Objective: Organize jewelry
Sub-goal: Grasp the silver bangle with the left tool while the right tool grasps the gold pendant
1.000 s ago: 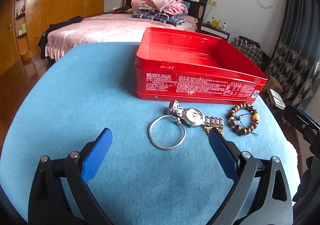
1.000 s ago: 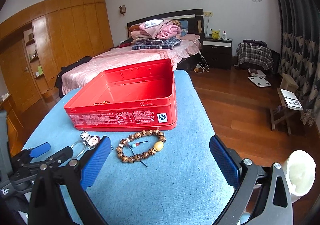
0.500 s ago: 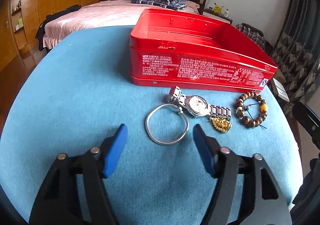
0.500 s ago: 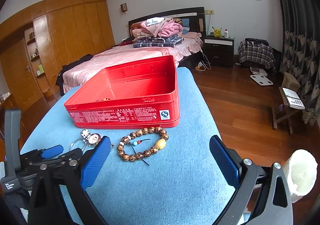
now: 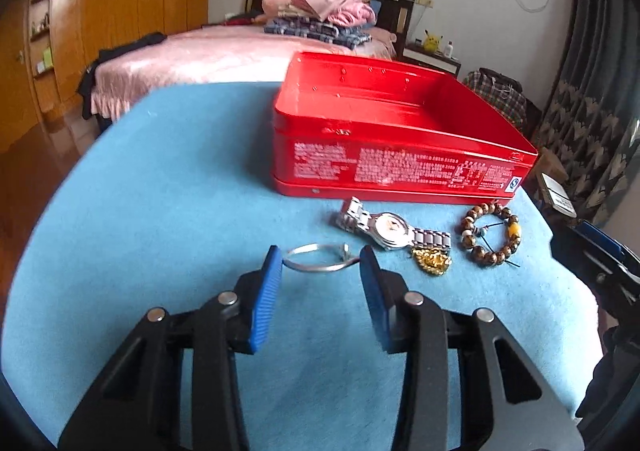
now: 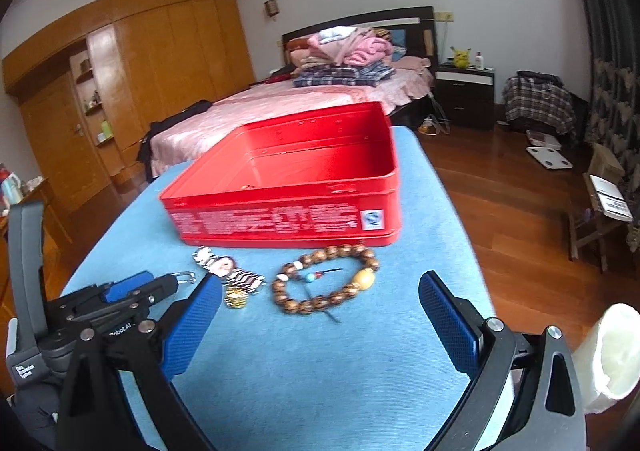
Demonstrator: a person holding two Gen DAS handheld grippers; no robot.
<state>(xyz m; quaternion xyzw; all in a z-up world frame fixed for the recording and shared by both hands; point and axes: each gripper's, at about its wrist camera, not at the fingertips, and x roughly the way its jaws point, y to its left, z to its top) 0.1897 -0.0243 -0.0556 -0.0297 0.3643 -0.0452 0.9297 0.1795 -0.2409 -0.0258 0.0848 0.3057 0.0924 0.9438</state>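
My left hand-held gripper [image 5: 320, 263] is nearer: the bangle [image 5: 320, 259] lies flat on the table [image 5: 160, 211], dead ahead at my fingertips, which flank it, half-closed, gripping nothing yet. It's a thin silver ring, wider than deep from here. My right hand-held gripper [image 6: 320, 303] hangs wide open short of the beads [image 6: 326, 279].

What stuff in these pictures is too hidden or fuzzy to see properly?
- Silver bangle: right wrist view shows only a sliver; the left gripper covers the rest.
- Gold pendant: left wrist view, partly under the watch band.
- Red tin: white print too blurry to read in both views; a small speck inside is too small to name.
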